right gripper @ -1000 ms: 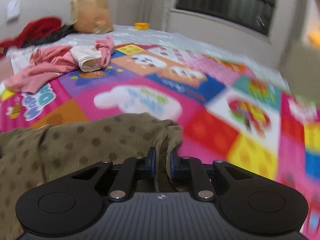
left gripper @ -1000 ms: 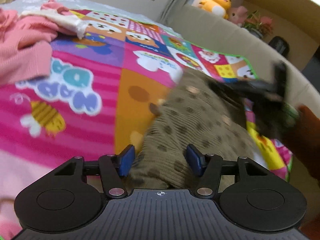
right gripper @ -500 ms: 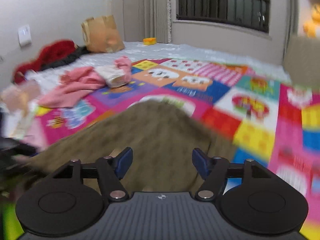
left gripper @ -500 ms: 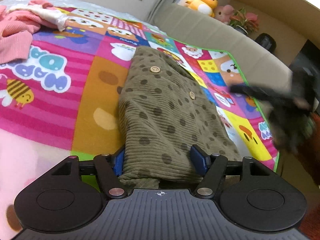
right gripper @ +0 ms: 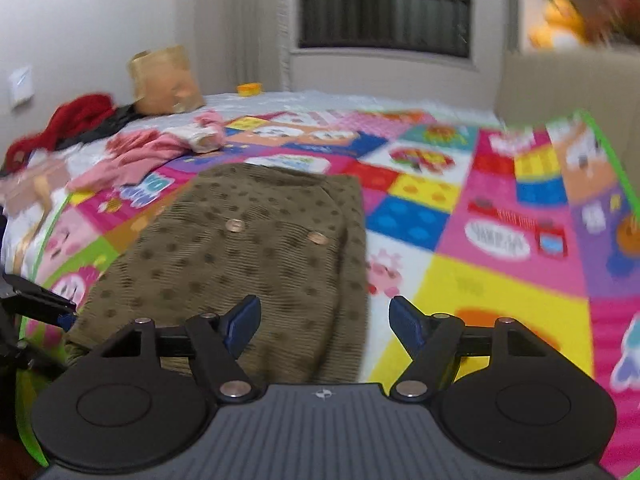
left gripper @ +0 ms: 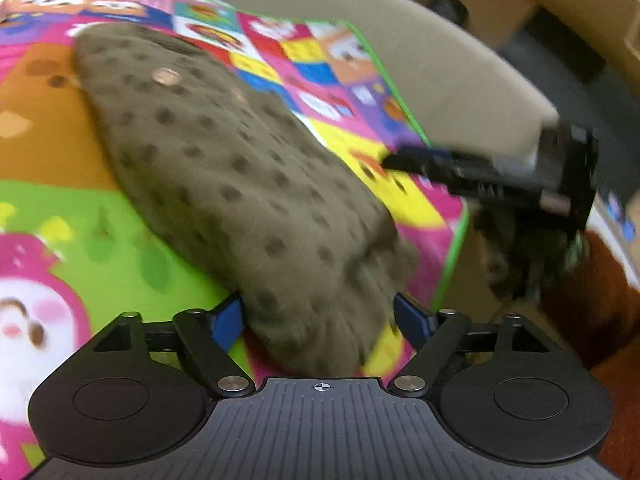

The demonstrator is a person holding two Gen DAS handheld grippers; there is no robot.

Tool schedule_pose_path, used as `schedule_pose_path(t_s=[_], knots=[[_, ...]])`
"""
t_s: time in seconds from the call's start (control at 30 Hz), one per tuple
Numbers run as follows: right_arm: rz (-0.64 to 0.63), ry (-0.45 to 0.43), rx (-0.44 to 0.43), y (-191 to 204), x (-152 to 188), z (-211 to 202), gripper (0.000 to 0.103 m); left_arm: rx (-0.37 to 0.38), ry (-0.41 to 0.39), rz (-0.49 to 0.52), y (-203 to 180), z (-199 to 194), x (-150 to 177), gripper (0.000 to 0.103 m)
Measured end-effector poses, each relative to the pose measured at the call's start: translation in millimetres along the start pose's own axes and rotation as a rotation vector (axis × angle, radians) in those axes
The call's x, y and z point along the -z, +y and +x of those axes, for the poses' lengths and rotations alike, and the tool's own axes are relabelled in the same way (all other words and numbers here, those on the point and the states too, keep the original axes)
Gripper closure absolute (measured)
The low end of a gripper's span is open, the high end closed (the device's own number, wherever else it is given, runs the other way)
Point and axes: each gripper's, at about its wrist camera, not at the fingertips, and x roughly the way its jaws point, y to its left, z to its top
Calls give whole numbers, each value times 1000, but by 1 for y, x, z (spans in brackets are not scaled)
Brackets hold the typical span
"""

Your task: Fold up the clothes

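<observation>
An olive-brown dotted corduroy garment (left gripper: 240, 168) with round buttons lies folded flat on the colourful play mat (left gripper: 100, 248). It also shows in the right wrist view (right gripper: 248, 256). My left gripper (left gripper: 320, 316) is open, its blue pads on either side of the garment's near end. My right gripper (right gripper: 324, 320) is open over the garment's near right edge. The right gripper also shows blurred at the right of the left wrist view (left gripper: 500, 176), apart from the garment.
Pink clothes (right gripper: 140, 152) and a white rolled piece (right gripper: 204, 138) lie at the mat's far left. Red and black clothes (right gripper: 76, 120) and a paper bag (right gripper: 164, 80) sit by the wall. A beige sofa (left gripper: 440, 68) borders the mat. A window (right gripper: 384, 4) is behind.
The right gripper opened and let go of the garment, then drew back. The garment now lies flat on the mat. The left gripper stayed open and moved back along the garment's near end.
</observation>
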Motion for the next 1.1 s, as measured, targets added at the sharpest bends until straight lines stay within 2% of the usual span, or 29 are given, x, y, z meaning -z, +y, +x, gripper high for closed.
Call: schedule_pose_path(t_s=[0.07,0.2,0.23,0.4,0.53,0.63,0.7,0.73,0.8,0.87,0.93,1.1], knots=[[-96,-11,-44,18,1,-5,18,-21,21,42,-8,-4,4,9],[-304,51,-239,60,17,-3,18,-132,-4,64,-6,-27,4,6],[-358,62,-259,70,23,-2,18,-167,-19,59,-3,-33,3,5],[-578,54,-278,106,50,3,14,-334,-84,36,5,-49,-5,4],[-678,5,-272,117,60,2,14,-453,-79,65,2,-43,-12,2],[-741,-21,-264,126,67,2,9,-491,-59,74,1,-31,-16,2],[-761,-27,-237,131,72,8,8,-491,-53,84,-2,-24,-19,2],[-754,-29,-224,130,72,10,9,-492,-50,94,-4,-22,-20,2],[-671,-21,-224,123,64,14,19,-499,-48,116,-7,-19,-22,2],[-526,-1,-249,108,50,14,35,-499,-48,125,-8,-19,-22,2],[-348,31,-289,88,34,16,43,-495,-50,123,-8,-20,-23,1],[12,109,-367,41,21,31,45,-482,-61,148,-12,-25,-24,0]])
